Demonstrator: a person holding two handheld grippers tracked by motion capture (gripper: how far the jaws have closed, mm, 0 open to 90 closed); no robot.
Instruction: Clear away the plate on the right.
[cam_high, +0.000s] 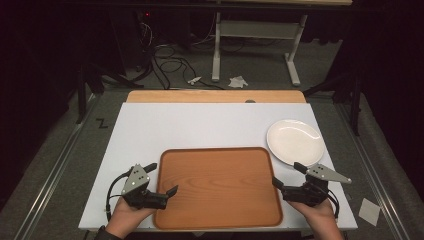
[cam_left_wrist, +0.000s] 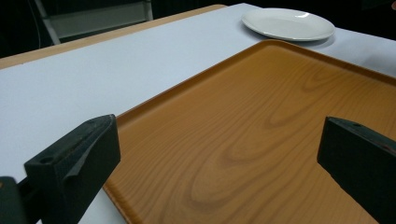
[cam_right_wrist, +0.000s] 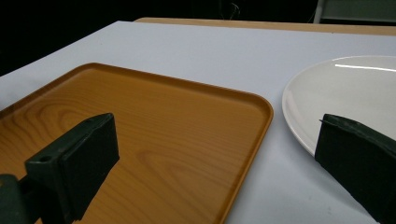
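Grippers parted at both sides of the wooden tray

Your left gripper (cam_high: 164, 179) sits at the tray's left edge, near the front of the white table (cam_high: 200, 125). Its jaws stand wide apart with nothing between them; in the left gripper view one jaw hangs over the white surface just outside the rim and the other over the tray's wood-grain floor. Your left hand (cam_high: 127, 217) holds it from below, at the table's near edge.

Between your two grippers lies the brown tray (cam_high: 220, 185), flat on the table with its front rim close to the near edge.

Your right gripper (cam_high: 288, 175) is at the tray's right edge, held by your right hand (cam_high: 320, 215). Its jaws are also spread and grip nothing. In the right gripper view one jaw is over the tray and the other over the near rim of the white plate (cam_high: 295, 141). That plate rests on the table just beyond the tray's far right corner, apart from it.
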